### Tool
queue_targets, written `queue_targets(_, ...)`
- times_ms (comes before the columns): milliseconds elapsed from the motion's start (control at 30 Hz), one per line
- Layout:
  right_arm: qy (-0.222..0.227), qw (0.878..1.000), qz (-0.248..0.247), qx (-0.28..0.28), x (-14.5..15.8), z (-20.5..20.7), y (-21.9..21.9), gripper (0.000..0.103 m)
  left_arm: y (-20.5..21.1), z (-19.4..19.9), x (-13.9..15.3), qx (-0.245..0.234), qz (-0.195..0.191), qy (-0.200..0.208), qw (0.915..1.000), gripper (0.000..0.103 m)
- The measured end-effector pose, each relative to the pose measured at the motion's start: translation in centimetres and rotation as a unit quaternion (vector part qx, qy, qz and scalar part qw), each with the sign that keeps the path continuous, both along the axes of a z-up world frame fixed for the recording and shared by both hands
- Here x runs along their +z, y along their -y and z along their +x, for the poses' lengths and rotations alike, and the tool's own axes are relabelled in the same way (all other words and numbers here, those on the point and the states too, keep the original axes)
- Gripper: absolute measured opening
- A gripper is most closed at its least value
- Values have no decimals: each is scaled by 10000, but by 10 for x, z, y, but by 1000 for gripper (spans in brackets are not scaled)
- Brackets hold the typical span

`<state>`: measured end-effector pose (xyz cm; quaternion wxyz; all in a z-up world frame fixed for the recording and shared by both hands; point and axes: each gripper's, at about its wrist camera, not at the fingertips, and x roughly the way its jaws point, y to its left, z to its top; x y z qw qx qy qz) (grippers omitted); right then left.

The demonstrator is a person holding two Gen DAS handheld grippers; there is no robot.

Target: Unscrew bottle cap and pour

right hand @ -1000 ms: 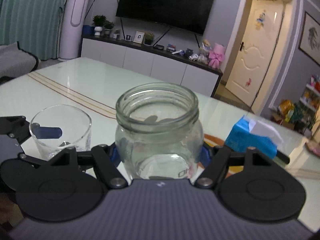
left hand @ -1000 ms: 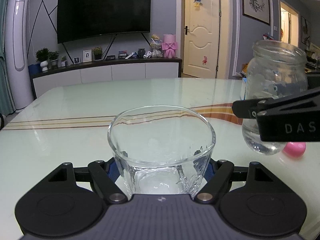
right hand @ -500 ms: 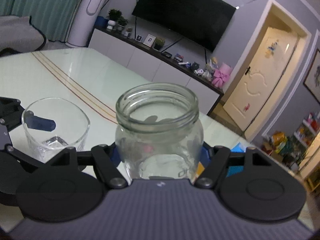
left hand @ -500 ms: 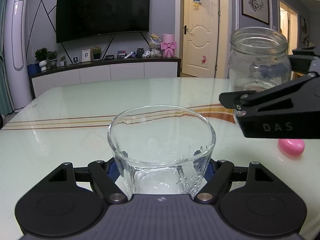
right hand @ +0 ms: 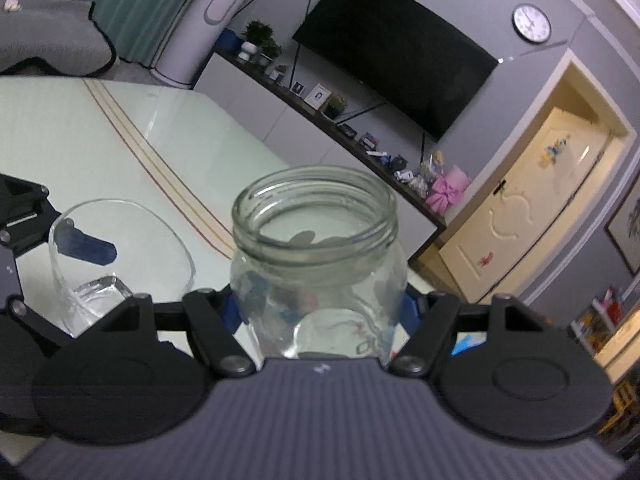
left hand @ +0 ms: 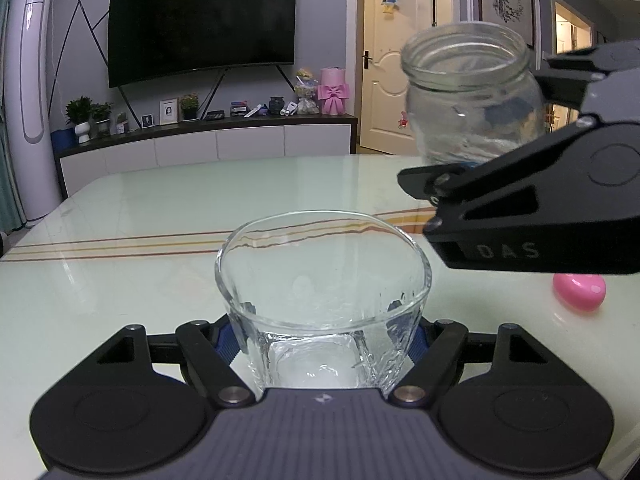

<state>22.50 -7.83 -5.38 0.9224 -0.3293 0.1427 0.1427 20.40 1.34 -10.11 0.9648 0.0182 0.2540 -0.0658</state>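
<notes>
The pour step is in hand: the cap (left hand: 579, 290) is already off and is lying on the table (left hand: 120, 280), to the right of the glass (left hand: 324, 280) and partly hidden behind the right gripper. The left gripper (left hand: 324, 344) is pinching the glass low on its body and is standing it upright on the table. The right gripper (right hand: 320, 308) is clamping the jar (right hand: 316, 256) around its body and is holding it clear of the table, above and to the right of the glass, with the open mouth leaning toward the glass. Whether the jar is holding any liquid cannot be told. By judgement, the next move is calling for the jar mouth to be brought over the glass rim and tipped further, with the glass kept steady.
</notes>
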Motion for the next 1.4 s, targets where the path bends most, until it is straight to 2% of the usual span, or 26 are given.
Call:
queue_targets(500, 187, 9992, -299, 173, 5, 4, -9, 71, 2, -2, 0, -12, -11, -3, 10000, 78)
queue_targets(833, 101, 9997, -159, 138, 10, 5, -6, 71, 2, -6, 1, -19, -18, -6, 10000, 78)
queue_targets(967, -189, 9991, 366, -66, 16, 10, 7, 71, 1, -6, 1, -21, -15, 7, 10000, 78)
queue_targets(1100, -505, 9927, 1044, -329, 19, 14, 27, 71, 2, -6, 0, -17, -2, 30, 10000, 78)
queue_targets(1267, -966, 9716, 2023, -755, 13, 16, 55, 71, 4, -7, 0, 3, 13, 59, 10000, 78)
queue_targets(1400, -1070, 9620, 2372, -833, 3, 8, 61, 71, 4, -7, -1, 42, 15, 79, 10000, 78)
